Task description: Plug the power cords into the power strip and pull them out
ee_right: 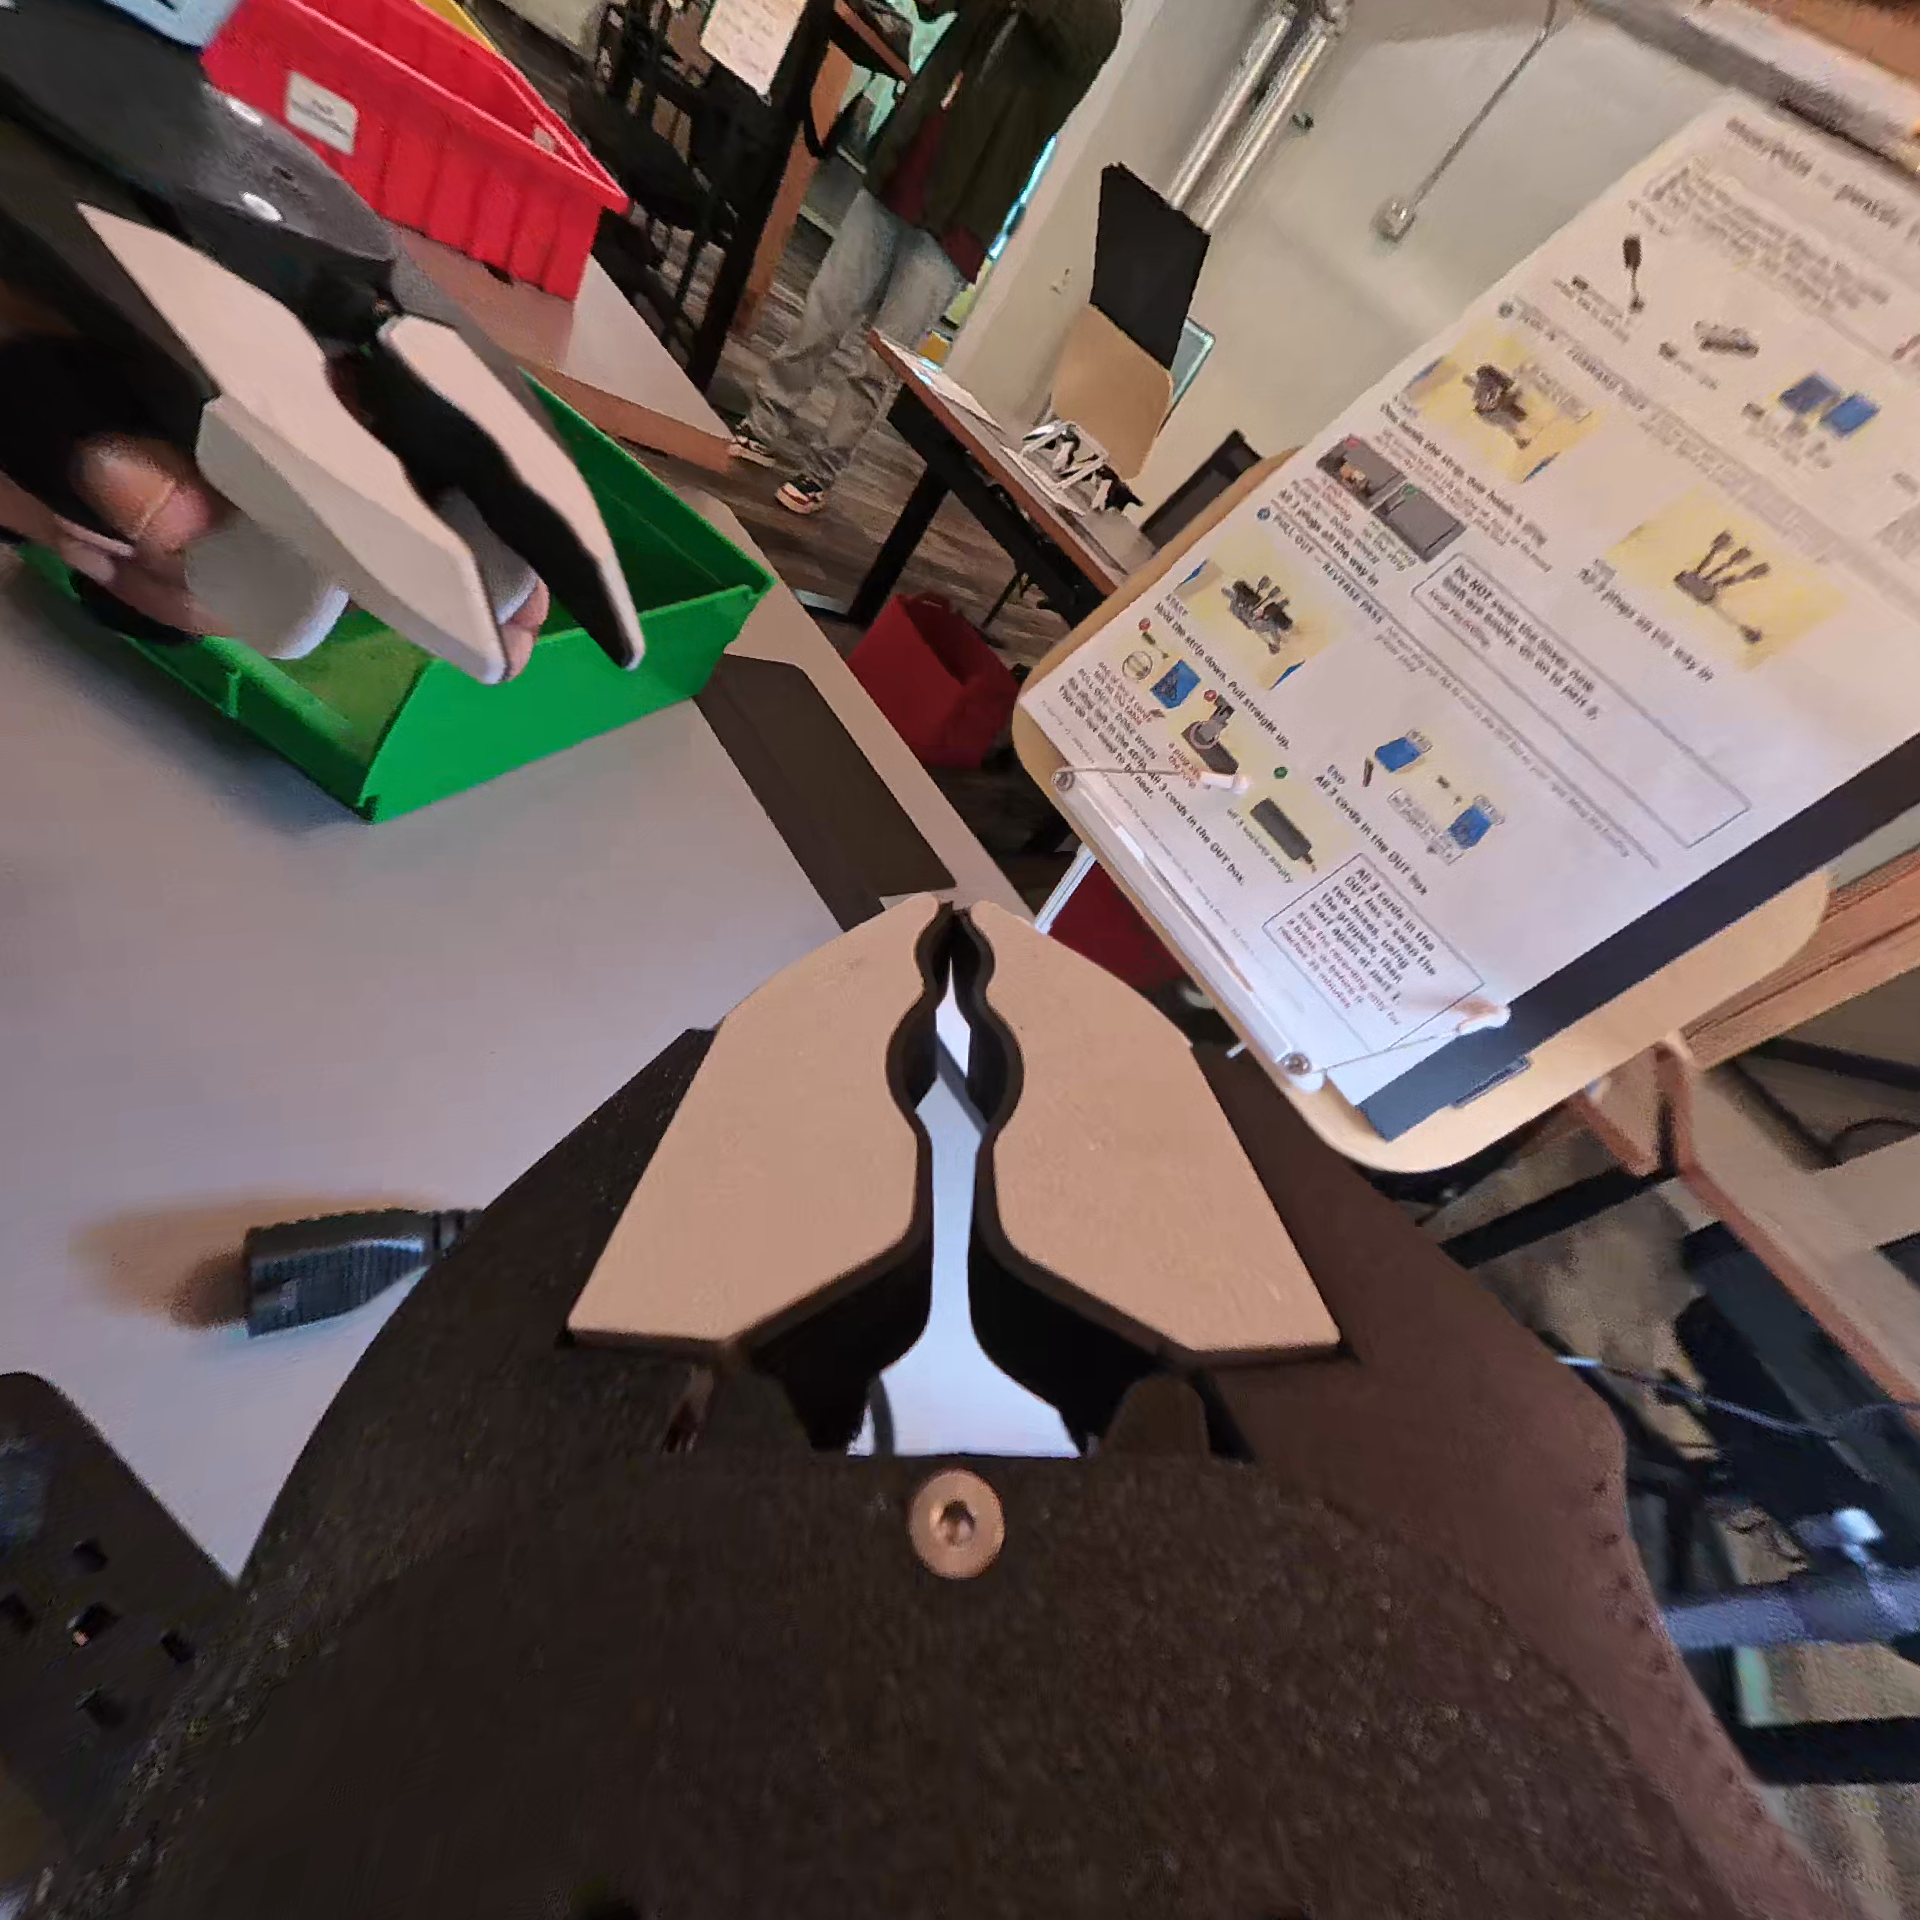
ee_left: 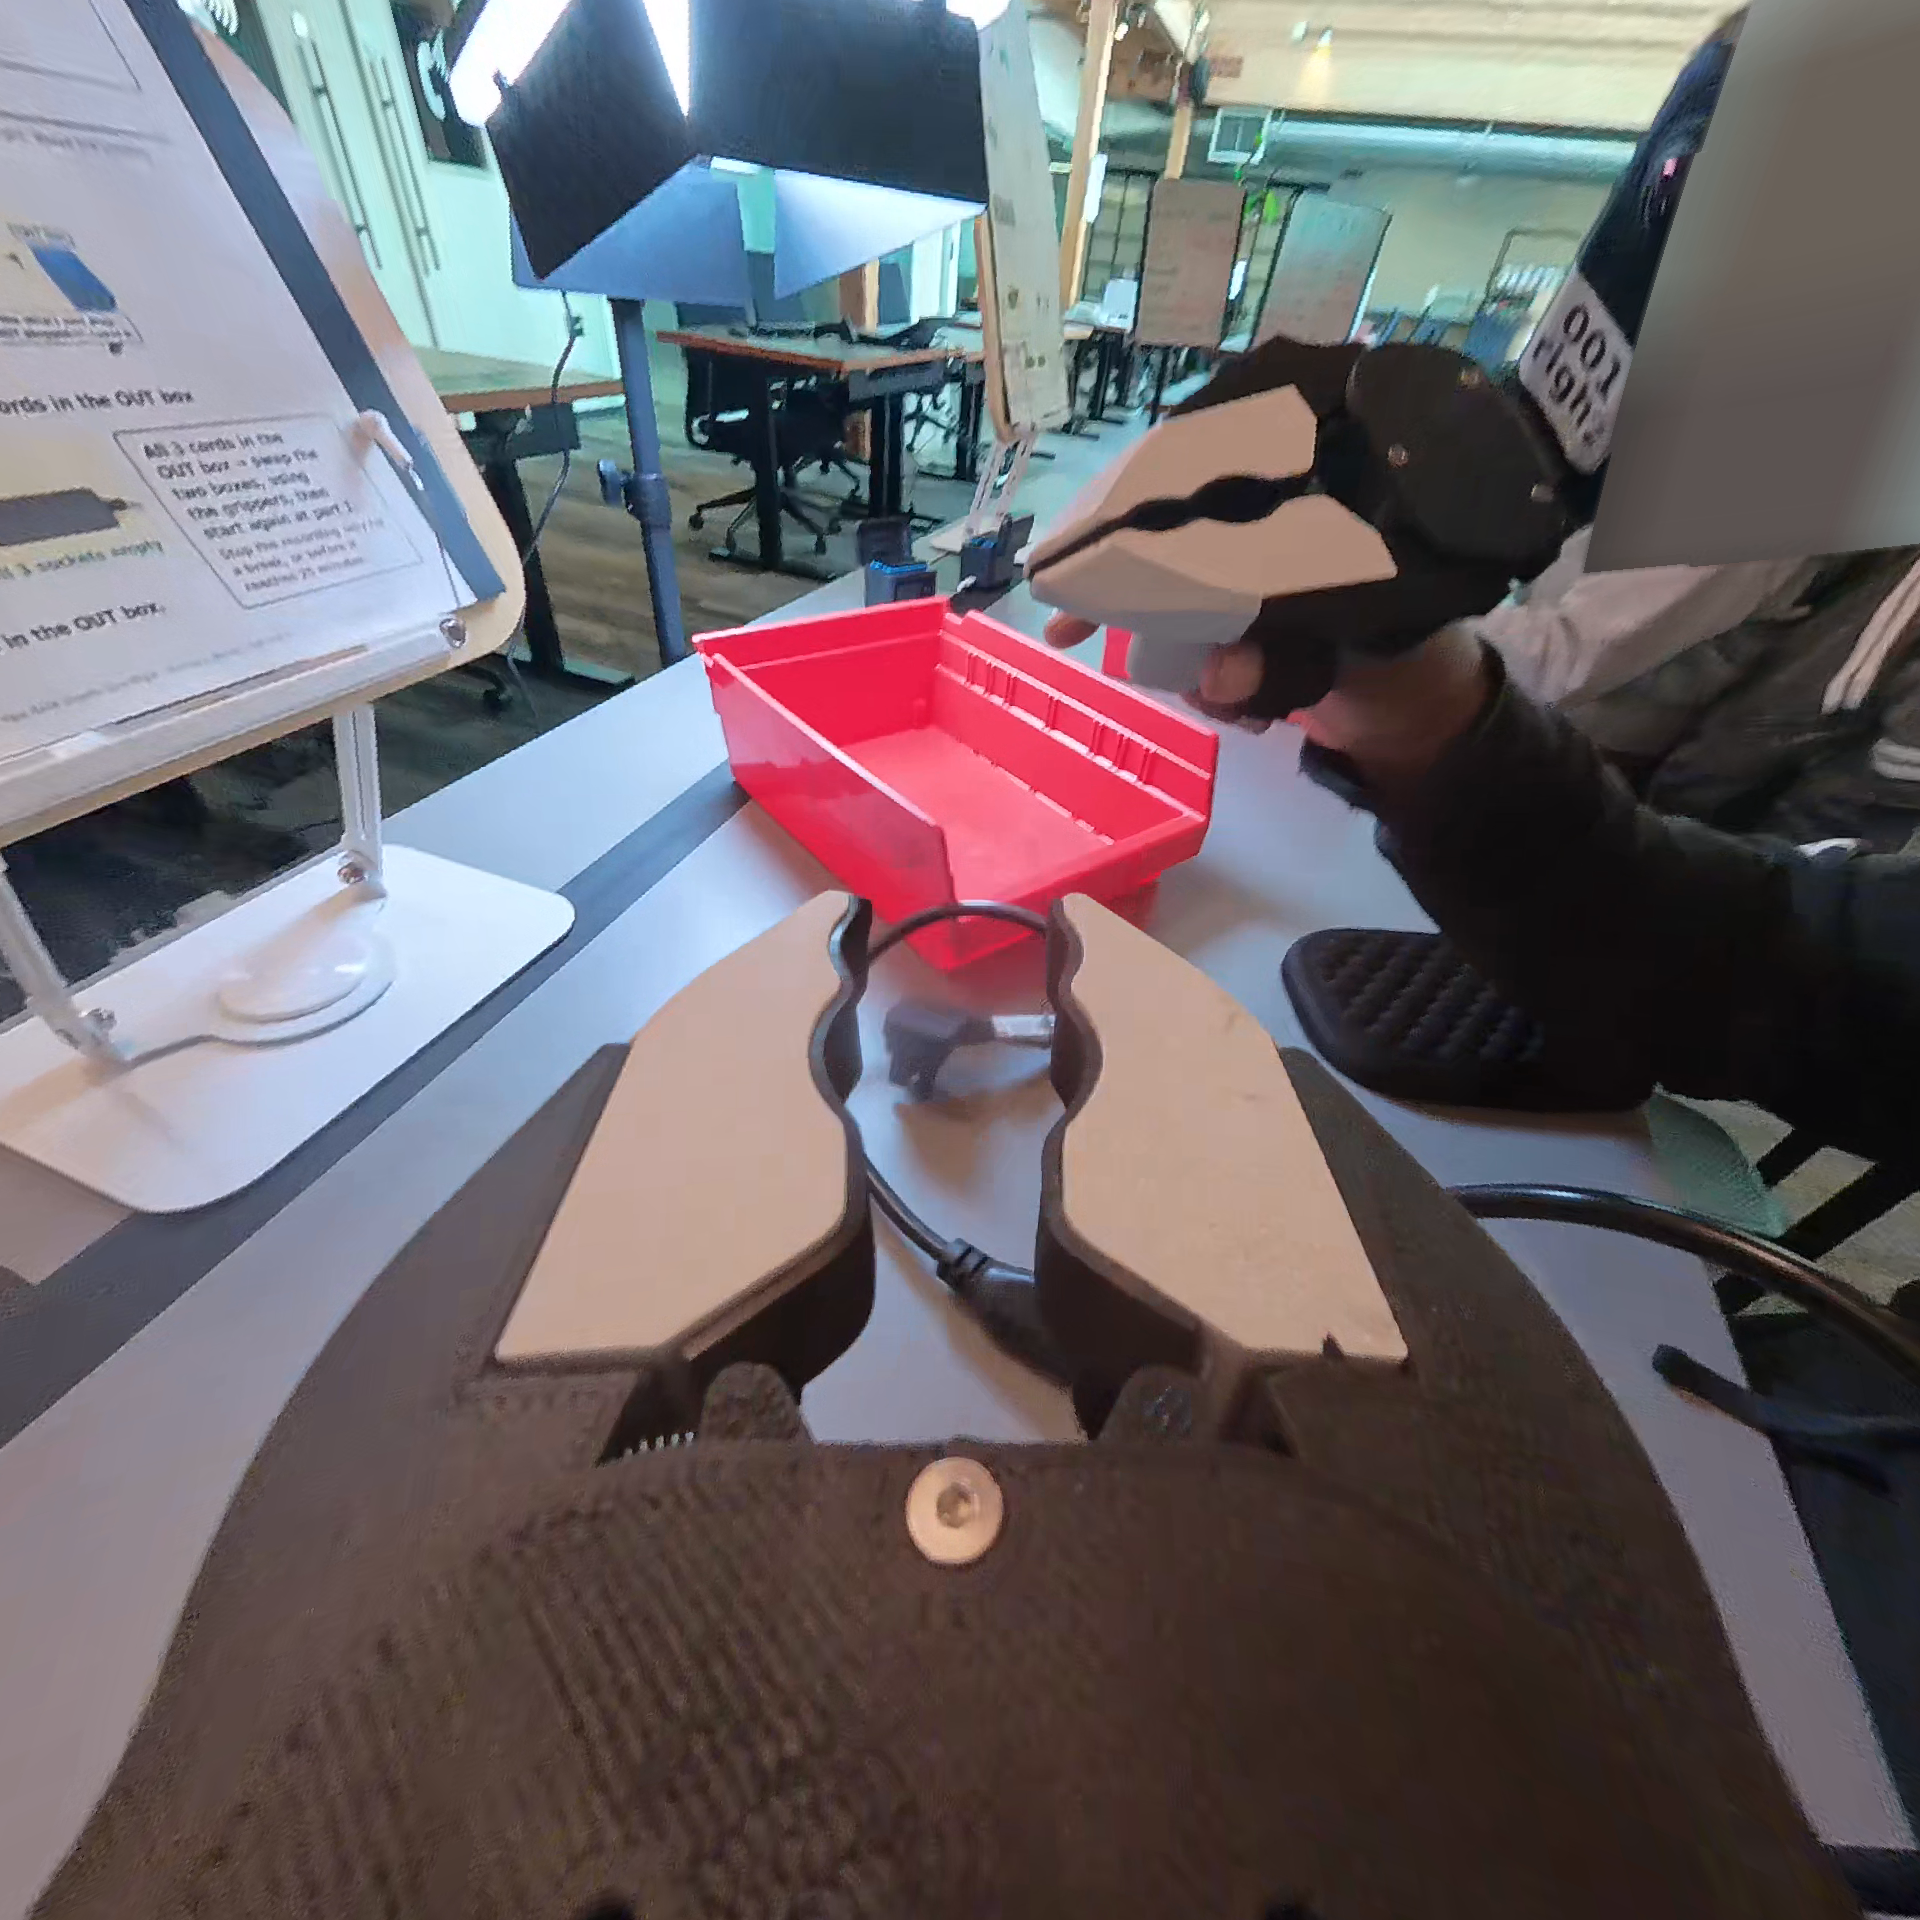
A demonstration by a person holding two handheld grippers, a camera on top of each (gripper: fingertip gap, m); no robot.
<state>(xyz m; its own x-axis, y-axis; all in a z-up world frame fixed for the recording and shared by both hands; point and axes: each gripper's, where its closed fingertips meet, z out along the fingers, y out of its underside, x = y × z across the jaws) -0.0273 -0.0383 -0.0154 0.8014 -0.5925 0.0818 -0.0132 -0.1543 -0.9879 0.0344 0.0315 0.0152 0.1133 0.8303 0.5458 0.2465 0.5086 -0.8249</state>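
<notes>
Left wrist view: left tool [ee_left: 956, 925] hanging wide open, empty, over black power cord [ee_left: 914, 1216] lying on desk [ee_left: 540, 1174] | right tool [ee_right: 953, 920] nearly closed, empty | cord looking limp, light; grip rigid plug [ee_left: 925, 1044].

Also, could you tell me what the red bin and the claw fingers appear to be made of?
The red bin: apparently glossy moulded plastic, with light reflections and ribbed walls. The left claw's fingers: seemingly matte grey facing over black, grainy, layered plastic, possibly printed.
</notes>
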